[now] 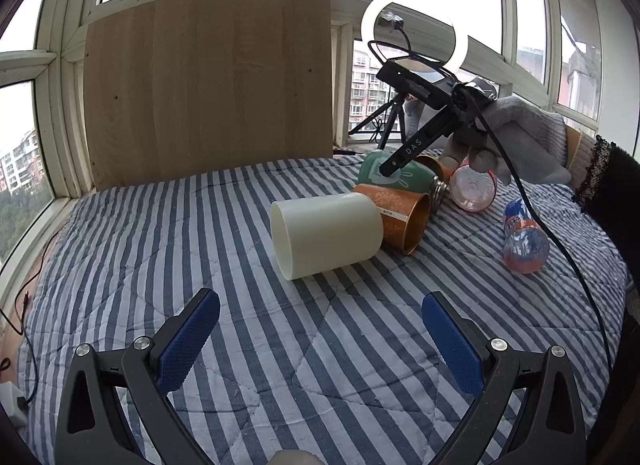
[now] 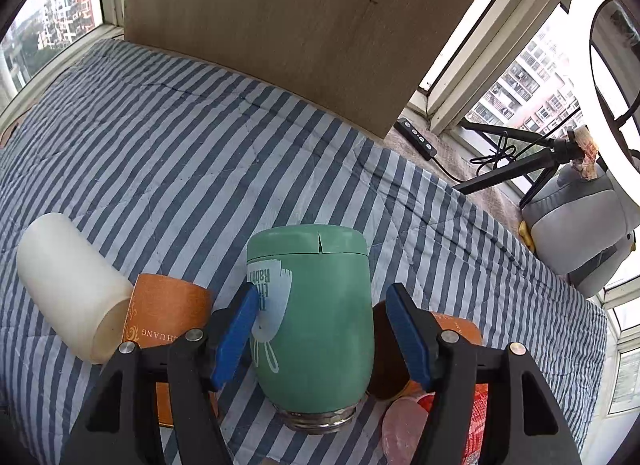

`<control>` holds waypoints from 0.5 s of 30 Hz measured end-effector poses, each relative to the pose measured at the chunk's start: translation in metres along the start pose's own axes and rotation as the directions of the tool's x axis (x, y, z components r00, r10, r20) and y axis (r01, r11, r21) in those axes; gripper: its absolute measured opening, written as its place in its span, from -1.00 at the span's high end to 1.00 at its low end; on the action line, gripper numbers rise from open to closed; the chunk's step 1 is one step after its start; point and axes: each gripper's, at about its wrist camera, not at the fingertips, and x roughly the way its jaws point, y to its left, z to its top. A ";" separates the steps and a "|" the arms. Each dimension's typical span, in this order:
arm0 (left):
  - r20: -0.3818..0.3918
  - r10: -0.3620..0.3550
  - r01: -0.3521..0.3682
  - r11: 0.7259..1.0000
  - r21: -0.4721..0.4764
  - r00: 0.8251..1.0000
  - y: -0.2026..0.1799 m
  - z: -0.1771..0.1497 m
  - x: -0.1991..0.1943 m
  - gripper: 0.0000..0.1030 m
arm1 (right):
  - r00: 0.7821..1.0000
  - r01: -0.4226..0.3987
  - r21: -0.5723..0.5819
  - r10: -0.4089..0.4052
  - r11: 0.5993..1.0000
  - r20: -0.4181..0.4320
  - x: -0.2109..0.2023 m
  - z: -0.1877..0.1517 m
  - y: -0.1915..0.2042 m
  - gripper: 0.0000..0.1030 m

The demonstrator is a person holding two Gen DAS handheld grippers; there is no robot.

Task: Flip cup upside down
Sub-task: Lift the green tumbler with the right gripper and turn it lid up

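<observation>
A green cup with a white rabbit print lies on its side on the striped quilt, its metal threaded rim toward the camera. My right gripper straddles it, blue pads close on both sides, the left pad touching, a small gap at the right. In the left wrist view the right gripper, held by a gloved hand, reaches down onto the green cup. My left gripper is open and empty above the quilt, short of a cream cup lying on its side.
Two orange cups lie beside the green one. A pink lidded cup and an orange drink bottle lie at the right. A wooden board stands at the back; a ring light on a tripod stands by the windows.
</observation>
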 end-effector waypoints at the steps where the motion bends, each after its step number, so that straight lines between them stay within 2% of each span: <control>1: -0.003 0.001 -0.001 1.000 -0.003 1.000 0.001 0.000 0.001 -0.99 | 1.000 -0.006 -0.005 0.006 1.000 -0.009 0.002 0.002 0.002 -0.20; 6: -0.005 0.003 -0.003 1.000 -0.015 1.000 0.004 0.001 0.003 -0.99 | 0.999 -0.025 -0.025 0.024 0.999 -0.036 0.013 0.002 0.005 -0.26; 8: -0.005 0.003 -0.003 1.000 -0.014 1.000 0.004 0.001 0.003 -0.99 | 0.998 -0.042 -0.023 0.041 0.999 -0.039 0.015 0.002 0.004 -0.42; 10: -0.006 0.003 -0.003 1.000 -0.013 1.000 0.004 0.001 0.003 -0.99 | 0.998 -0.056 -0.028 0.055 0.998 -0.044 0.017 0.002 0.004 -0.50; 12: -0.006 0.002 -0.002 1.000 -0.012 1.000 0.003 0.001 0.003 -0.99 | 0.998 -0.042 -0.039 0.040 0.998 -0.053 0.021 0.003 0.005 -0.53; 15: -0.004 0.001 -0.001 1.000 -0.011 1.000 0.003 0.000 0.003 -0.99 | 0.997 -0.035 -0.044 0.032 0.998 -0.069 0.030 0.005 0.005 -0.69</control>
